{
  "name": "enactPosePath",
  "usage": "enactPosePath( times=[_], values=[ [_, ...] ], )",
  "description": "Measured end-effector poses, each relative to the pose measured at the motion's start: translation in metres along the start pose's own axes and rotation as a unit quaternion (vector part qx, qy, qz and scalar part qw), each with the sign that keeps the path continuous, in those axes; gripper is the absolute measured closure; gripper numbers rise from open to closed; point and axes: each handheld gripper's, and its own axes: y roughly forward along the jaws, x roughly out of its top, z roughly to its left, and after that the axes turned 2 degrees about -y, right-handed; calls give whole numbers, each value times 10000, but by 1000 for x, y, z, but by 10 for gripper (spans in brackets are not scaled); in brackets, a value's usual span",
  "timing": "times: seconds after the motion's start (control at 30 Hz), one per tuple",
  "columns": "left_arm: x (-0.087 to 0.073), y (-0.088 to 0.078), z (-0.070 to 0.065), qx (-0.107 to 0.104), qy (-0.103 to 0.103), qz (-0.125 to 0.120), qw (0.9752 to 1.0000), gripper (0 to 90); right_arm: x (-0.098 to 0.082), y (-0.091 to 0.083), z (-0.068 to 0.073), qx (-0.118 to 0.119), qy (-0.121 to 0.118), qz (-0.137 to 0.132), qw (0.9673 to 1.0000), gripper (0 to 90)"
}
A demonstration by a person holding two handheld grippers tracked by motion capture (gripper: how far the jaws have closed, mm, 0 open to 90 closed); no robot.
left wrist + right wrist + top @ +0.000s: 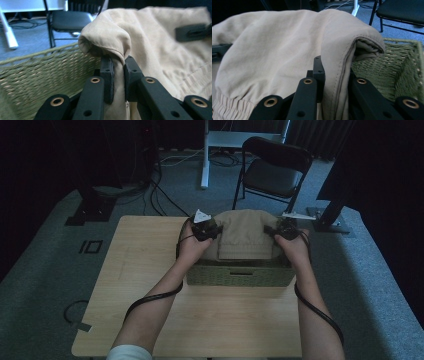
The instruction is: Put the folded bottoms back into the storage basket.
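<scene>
1. Plainly a beige garment (245, 235), folded, held over the far half of a green woven basket (240, 275); elastic ribbed hem (244, 252) turned toward the person.
2. Pinched at its left edge by the left tool (117, 75): jaws clamped on a bunched fold of cloth, fabric rolling up and over the jaw tips and trailing down between them.
3. Pinched at its right edge by the right tool (334, 75): jaws closed on a stitched seam fold, cloth draped over the near jaw and spreading away to the left in the right gripper view.
4. Stretched between the two tools, one at each side, roughly level with each other in the high view: left tool (206, 229) just left of the cloth, right tool (286, 231) just right of it.
5. Seen past the garment's fold in both gripper views: basket weave, inner wall (45, 72) beside the left tool, inner wall and corner (392, 72) beside the right tool.
6. Set near the middle of the light wooden surface (150, 270), basket with a handle slot in its near wall.
7. Entering from the bottom of the high view: two forearms, left hand (192, 247) and right hand (295, 250) wrapped round the tools, black cables looping back along the arms.
8. Beyond the surface: black folding chair (275, 170) on grey carpet, white frame leg (205, 155) to its left, cables on the floor.
</scene>
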Motion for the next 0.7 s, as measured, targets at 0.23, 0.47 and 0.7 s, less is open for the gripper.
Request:
enactPosePath(
  times=[0.23,0.47,0.7],
  values=[
    [-10,17,10,102,-227,134,9996,817,-9,26,-7,-220,9,143,9997,804],
    [-24,28,15,127,-261,376,9989,816,-21,44,-12,-352,49,323,9988,803],
    [-30,41,16,80,-462,682,9966,814,-35,65,-19,-585,-18,683,9959,802]
  ],
)
